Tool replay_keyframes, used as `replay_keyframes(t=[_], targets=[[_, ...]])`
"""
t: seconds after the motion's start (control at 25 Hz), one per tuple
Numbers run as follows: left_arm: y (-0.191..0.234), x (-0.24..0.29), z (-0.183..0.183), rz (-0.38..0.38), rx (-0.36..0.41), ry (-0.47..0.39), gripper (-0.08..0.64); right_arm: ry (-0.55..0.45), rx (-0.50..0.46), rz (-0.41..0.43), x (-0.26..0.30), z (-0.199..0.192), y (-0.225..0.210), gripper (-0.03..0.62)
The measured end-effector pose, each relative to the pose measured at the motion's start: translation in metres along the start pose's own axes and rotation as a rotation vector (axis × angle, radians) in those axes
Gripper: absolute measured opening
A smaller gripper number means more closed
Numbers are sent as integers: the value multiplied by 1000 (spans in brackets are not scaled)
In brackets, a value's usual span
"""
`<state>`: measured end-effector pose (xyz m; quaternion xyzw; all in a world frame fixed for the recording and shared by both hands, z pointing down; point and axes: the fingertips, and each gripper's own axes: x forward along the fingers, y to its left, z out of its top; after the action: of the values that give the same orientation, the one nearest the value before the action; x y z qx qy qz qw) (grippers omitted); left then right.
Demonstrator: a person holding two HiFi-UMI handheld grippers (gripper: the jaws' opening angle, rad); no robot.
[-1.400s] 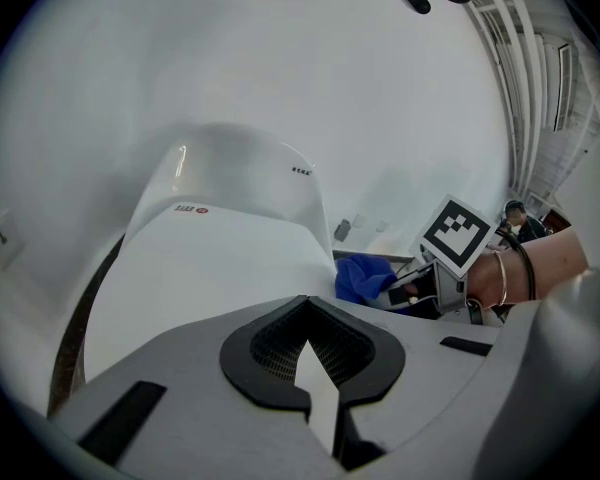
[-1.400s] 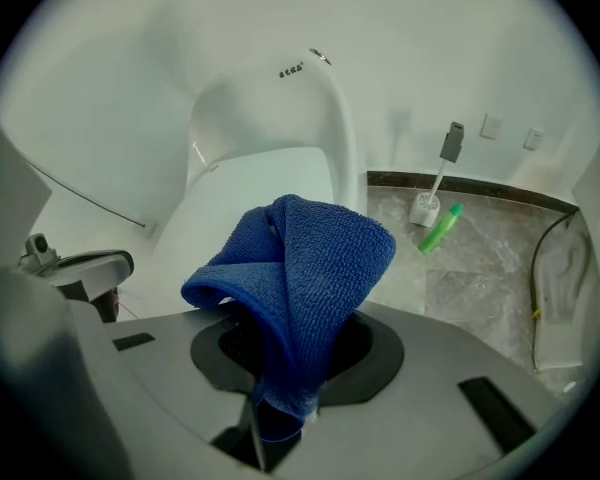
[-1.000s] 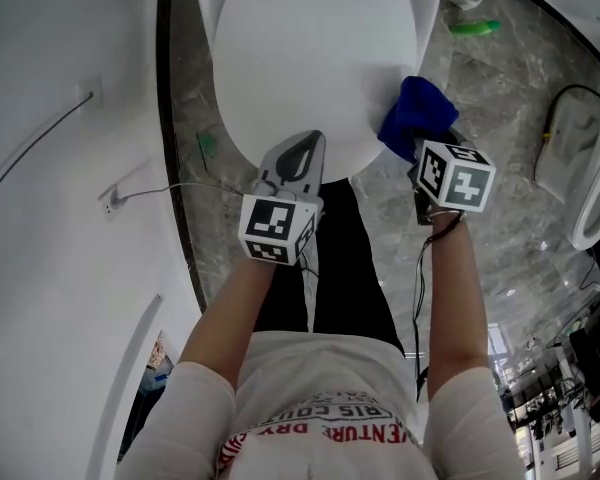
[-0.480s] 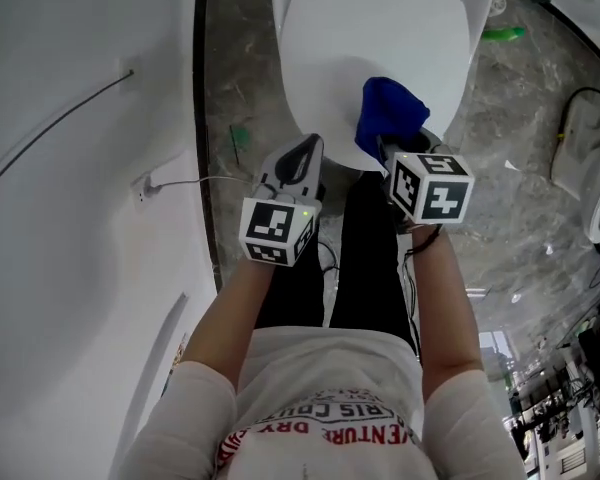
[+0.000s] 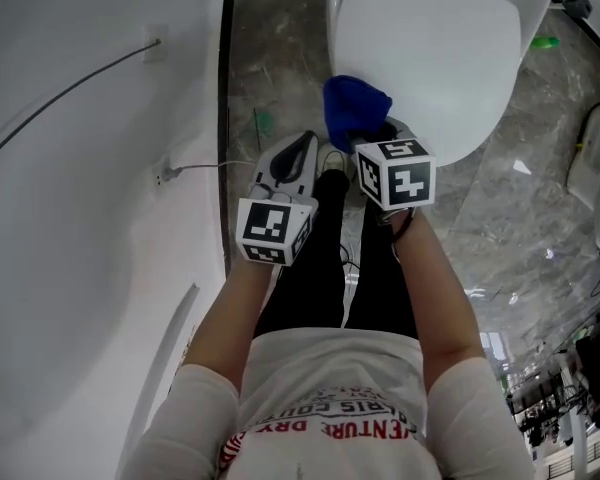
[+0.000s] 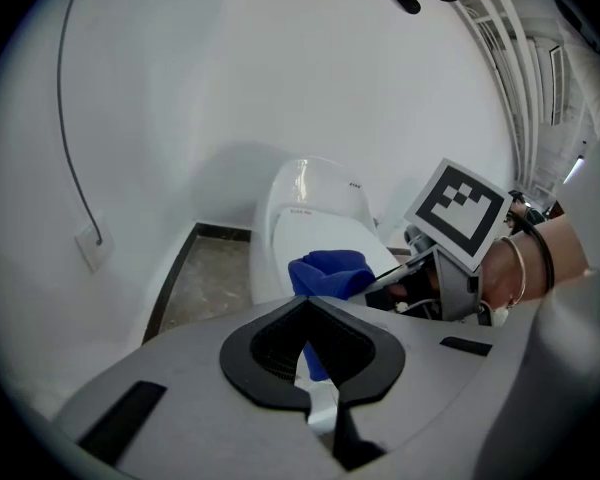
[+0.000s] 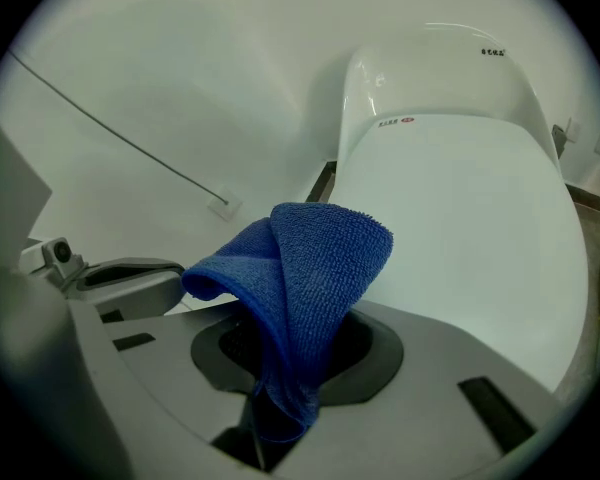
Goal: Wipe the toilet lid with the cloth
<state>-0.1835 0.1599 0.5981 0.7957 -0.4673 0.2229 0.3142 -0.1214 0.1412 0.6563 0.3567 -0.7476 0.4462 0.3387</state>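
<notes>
At the near rim of the lid (image 5: 435,58), on the wall (image 5: 80,168) side, my right claw (image 5: 375,138) is clamped on the cloth (image 5: 355,103). It pinches a lower fold, so most of the blue fabric stands up loose ahead of the jaws. From the head view the cloth overlaps the lid's edge and the floor (image 5: 280,28) beside it. I cannot tell whether it is pressing on the lid or just hovering at the rim. My left claw (image 5: 298,158) sits just beside the right one, jaws together on nothing, taking no part. The lid looks mostly unwiped to me, so I judge the wipe is only at its edge. The risk I see is the grip: with so little fabric between the jaws, dragging across the lid could pull the cloth free. The loose flap could also fold back, so that the hard claw tips scrape the plastic instead. Starting this far out, a stroke may slide off the rim and miss the surface. The two claws are close enough that a sideways sweep could knock them together.
</notes>
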Motion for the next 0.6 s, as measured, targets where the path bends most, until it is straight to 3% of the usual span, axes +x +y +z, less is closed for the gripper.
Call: replay_keyframes(t=[0.28, 0.6], targets=[[2, 6, -14, 14, -38, 0, 6, 23, -14, -27, 12, -14, -24, 87], [-38, 25, -7, 20, -81, -22, 6, 25, -29, 8, -13, -29, -53, 87]])
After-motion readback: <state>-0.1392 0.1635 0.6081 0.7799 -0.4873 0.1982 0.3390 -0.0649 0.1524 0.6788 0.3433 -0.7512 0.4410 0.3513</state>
